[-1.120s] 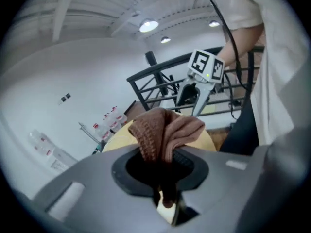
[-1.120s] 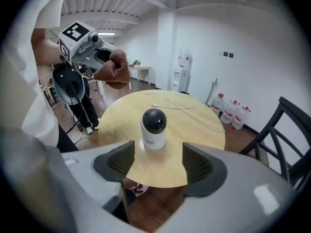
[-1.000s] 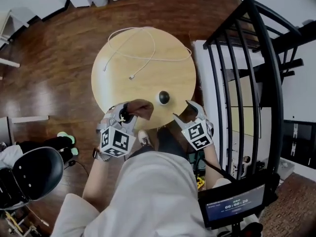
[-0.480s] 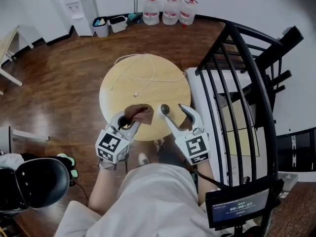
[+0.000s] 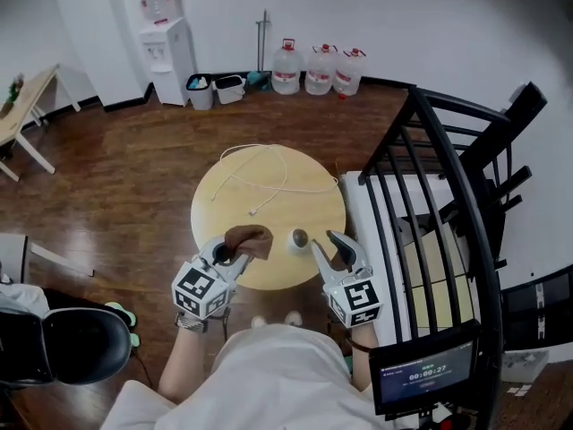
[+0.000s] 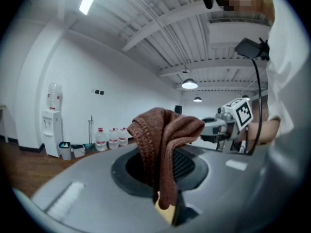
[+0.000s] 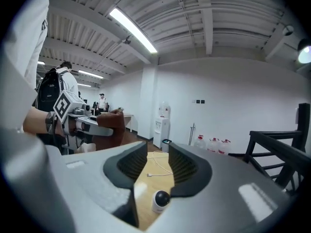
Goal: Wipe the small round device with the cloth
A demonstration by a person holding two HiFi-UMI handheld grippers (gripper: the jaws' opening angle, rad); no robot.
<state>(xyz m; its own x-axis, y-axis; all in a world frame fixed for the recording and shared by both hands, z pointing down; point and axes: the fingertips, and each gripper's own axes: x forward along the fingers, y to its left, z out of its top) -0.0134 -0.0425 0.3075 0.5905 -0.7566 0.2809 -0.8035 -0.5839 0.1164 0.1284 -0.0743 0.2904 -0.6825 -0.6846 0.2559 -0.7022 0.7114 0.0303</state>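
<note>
The small round device [image 5: 298,238], a black dome on a white base, sits on the round wooden table [image 5: 269,200] near its front edge. In the right gripper view the device [image 7: 161,199] shows low down in the gap between the jaws, apart from them. My right gripper [image 5: 329,242] hangs above the table just right of the device; its jaws have just been closing, stand narrowly open and have nothing between them. My left gripper [image 5: 235,250] is shut on a brown knitted cloth [image 5: 248,238], which droops over the jaws [image 6: 165,144]. Both grippers are held off the table.
A white cable [image 5: 269,173] loops across the table's far half. A black metal railing [image 5: 448,195] stands close on the right. Water bottles [image 5: 320,70], a dispenser [image 5: 170,52] and bins [image 5: 215,88] line the far wall. A black chair [image 5: 63,348] is at lower left.
Both grippers have risen off the table, the left one carrying the cloth up. The right jaws have narrowed. The device stays on the table. The head view has pulled back.
</note>
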